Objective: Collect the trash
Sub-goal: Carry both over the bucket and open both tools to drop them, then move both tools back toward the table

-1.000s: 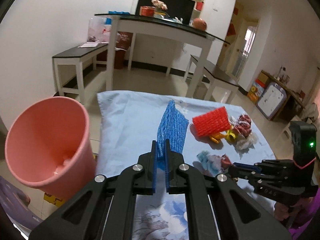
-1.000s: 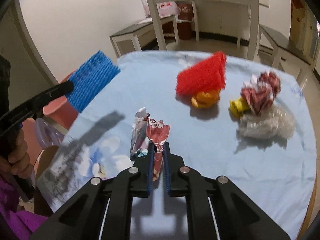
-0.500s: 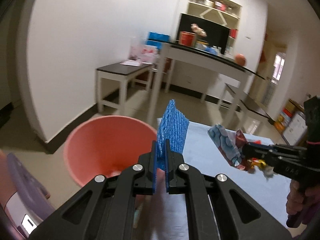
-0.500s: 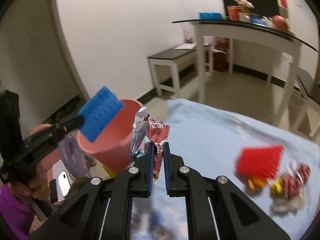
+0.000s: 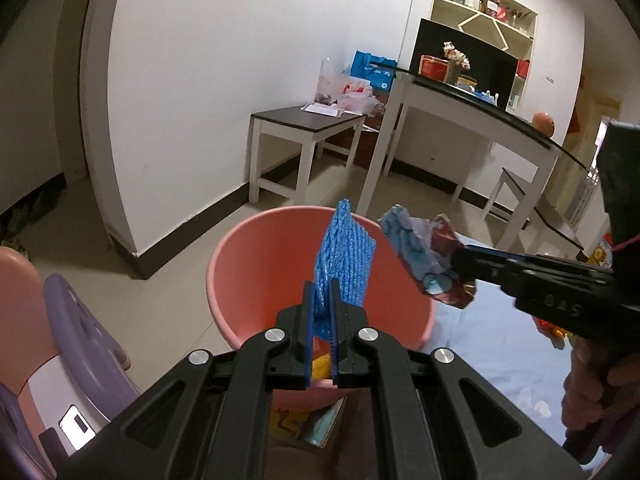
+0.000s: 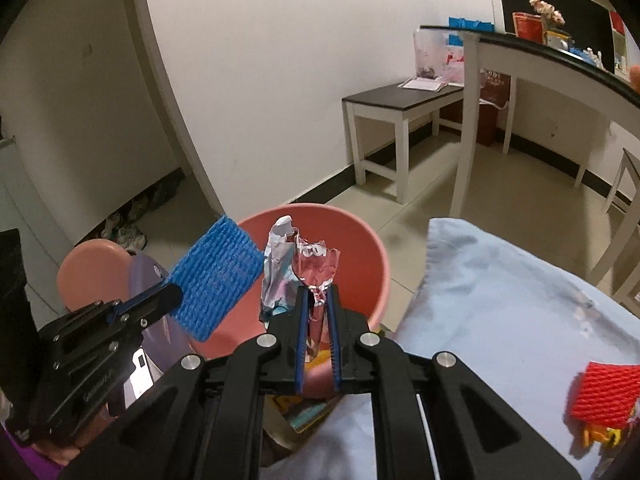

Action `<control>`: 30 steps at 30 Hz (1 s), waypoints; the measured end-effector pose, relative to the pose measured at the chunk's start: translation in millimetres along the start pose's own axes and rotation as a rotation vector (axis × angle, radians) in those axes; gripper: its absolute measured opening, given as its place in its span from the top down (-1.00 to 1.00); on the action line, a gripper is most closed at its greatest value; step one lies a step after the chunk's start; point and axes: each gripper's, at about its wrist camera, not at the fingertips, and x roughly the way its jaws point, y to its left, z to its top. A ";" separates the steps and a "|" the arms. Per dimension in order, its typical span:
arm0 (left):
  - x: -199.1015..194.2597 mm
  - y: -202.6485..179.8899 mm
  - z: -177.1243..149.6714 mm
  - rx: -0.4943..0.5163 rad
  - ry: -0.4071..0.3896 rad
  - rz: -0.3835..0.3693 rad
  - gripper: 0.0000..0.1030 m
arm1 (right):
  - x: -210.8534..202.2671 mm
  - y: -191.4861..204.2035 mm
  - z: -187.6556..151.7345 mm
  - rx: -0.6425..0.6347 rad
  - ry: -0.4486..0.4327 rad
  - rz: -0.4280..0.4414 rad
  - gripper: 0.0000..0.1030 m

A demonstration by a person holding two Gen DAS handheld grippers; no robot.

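Blue foam netting [image 5: 343, 258] stands upright, pinched in the left gripper [image 5: 320, 300], directly above the pink bin's [image 5: 256, 264] open mouth. Just to its right, the right gripper [image 6: 316, 304], whose jaws have just been opening, has the crumpled wrapper [image 6: 298, 270] between its pads over the bin's table-side rim. Red netting [image 6: 604, 394] lies well beyond, on the cloth-covered table [image 6: 500, 300].

A blue foam net sleeve [image 5: 344, 262] stands upright, clamped at its lower edge in the left gripper [image 5: 320, 320], over the mouth of the pink bucket [image 5: 260, 264]; a crumpled wrapper [image 6: 298, 270], red and pale blue with a silvery side, sticks up from the right gripper [image 6: 318, 320], also above the bucket, apparently just beside the sleeve; a red foam net [image 6: 600, 394] lies on the cloth, right of the right gripper
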 end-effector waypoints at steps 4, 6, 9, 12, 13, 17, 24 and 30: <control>5.1 4.6 1.0 -0.003 0.002 0.012 0.87 | 11.0 -3.6 -2.0 0.022 0.015 0.022 0.57; 6.7 7.4 1.9 -0.020 0.006 -0.004 0.86 | 14.5 -4.4 -2.1 0.024 0.016 0.027 0.42; 6.8 8.1 3.6 -0.033 -0.004 -0.019 0.81 | 16.1 -5.9 -2.4 0.022 0.013 0.024 0.34; 7.5 6.3 3.7 -0.027 -0.010 0.004 0.73 | 12.0 -7.8 -6.4 0.024 0.013 0.020 0.34; 7.7 5.8 3.4 -0.024 -0.010 0.010 0.73 | 9.9 -7.4 -7.9 0.022 0.012 0.019 0.34; 7.9 3.4 2.5 -0.026 -0.009 0.023 0.73 | -0.7 -9.0 -16.2 0.024 0.005 0.022 0.34; 0.8 -6.2 1.9 -0.016 -0.007 0.014 0.73 | -26.8 -14.4 -25.4 0.043 -0.024 0.031 0.34; -6.3 -27.0 -6.3 -0.006 -0.032 -0.075 0.73 | -51.3 -20.1 -37.6 0.050 -0.052 0.018 0.27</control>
